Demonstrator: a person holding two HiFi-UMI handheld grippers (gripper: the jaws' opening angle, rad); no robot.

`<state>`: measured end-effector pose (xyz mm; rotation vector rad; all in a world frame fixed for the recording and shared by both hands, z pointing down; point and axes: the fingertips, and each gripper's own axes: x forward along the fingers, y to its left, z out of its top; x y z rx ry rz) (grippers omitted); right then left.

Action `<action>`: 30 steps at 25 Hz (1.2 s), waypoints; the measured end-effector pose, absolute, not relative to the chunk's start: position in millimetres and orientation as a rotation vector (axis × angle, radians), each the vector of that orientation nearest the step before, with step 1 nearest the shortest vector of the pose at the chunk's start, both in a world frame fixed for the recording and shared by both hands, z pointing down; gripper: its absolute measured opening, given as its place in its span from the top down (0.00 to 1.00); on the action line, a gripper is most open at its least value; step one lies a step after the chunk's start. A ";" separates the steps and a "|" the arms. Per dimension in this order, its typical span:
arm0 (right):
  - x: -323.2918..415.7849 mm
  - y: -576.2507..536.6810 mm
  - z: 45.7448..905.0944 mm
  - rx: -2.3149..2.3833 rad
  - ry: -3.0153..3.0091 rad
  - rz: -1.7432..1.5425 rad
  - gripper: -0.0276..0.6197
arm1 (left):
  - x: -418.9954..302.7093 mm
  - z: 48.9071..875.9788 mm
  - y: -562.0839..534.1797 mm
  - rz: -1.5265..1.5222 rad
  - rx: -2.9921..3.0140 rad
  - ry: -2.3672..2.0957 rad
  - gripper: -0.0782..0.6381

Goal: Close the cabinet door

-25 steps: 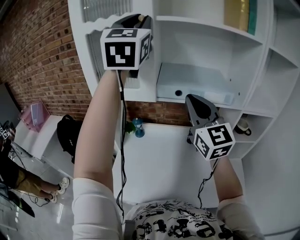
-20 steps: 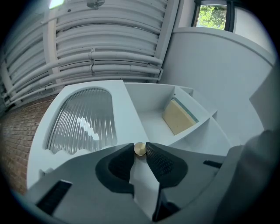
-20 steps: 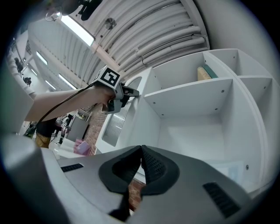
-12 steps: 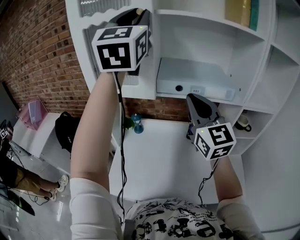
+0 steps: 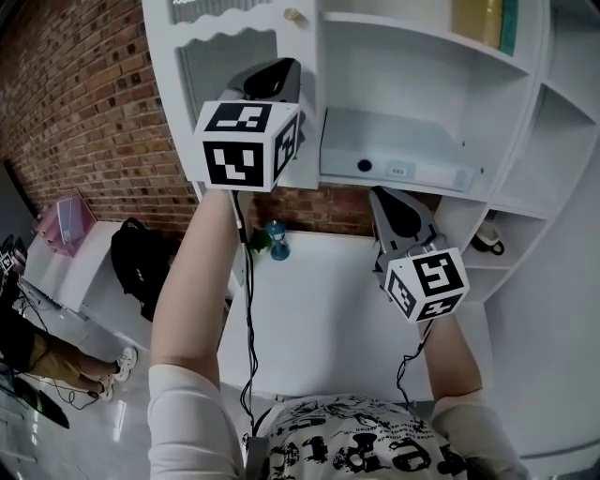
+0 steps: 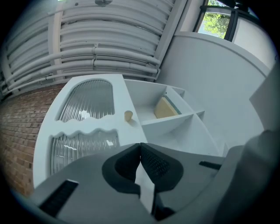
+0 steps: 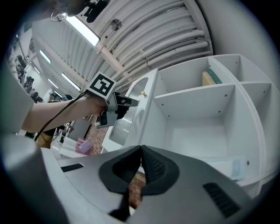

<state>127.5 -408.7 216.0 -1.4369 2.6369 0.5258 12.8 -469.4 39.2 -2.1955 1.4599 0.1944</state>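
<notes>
The white cabinet door (image 5: 230, 70) has two ribbed glass panes and a small tan knob (image 5: 293, 16). It lies about flush with the cabinet front (image 6: 87, 120), beside the open shelves. My left gripper (image 5: 274, 67) is below the knob (image 6: 128, 115), apart from it and close to the door's lower pane. Its jaws have just closed, and it is shut with nothing between them (image 6: 140, 145). My right gripper (image 5: 392, 195) hangs lower, in front of the open shelves. It too is shut and holds nothing (image 7: 141, 148). The door and left gripper (image 7: 114, 103) show at the right gripper view's left.
A flat grey box (image 5: 398, 155) lies on the middle shelf. Books (image 5: 483, 23) stand on the upper shelf and a cup (image 5: 486, 242) on a right one. Below are a white table (image 5: 328, 319) with a blue object (image 5: 277, 242), a brick wall (image 5: 84, 112) and a black bag (image 5: 141, 262).
My left gripper has come off the knob and sunk down the door front, leaving the knob bare above it. The right gripper has barely shifted.
</notes>
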 end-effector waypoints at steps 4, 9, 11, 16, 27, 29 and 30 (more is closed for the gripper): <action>132.6 -396.6 223.3 -1.473 2.626 0.541 0.93 | 17.7 79.0 -454.5 0.173 -2.272 1.419 0.87; 148.0 -387.5 236.4 -1.521 2.619 0.526 0.93 | 28.2 133.8 -437.1 0.126 -2.325 1.388 0.87; 154.6 -384.1 243.5 -1.542 2.619 0.512 0.93 | 34.7 156.0 -428.7 0.100 -2.345 1.373 0.87; 161.7 -373.7 265.5 -1.581 2.637 0.504 0.93 | 49.7 208.1 -402.4 0.066 -2.391 1.339 0.87; 168.4 -357.9 328.3 -1.560 2.703 0.450 0.93 | 69.2 314.6 -369.6 -0.032 -2.551 1.256 0.87; 171.3 -355.8 341.8 -1.559 2.706 0.387 0.93 | 69.1 335.5 -366.3 -0.056 -2.594 1.251 0.87; 173.5 -354.1 348.0 -1.556 2.708 0.356 0.93 | 70.5 344.9 -364.1 -0.060 -2.620 1.243 0.87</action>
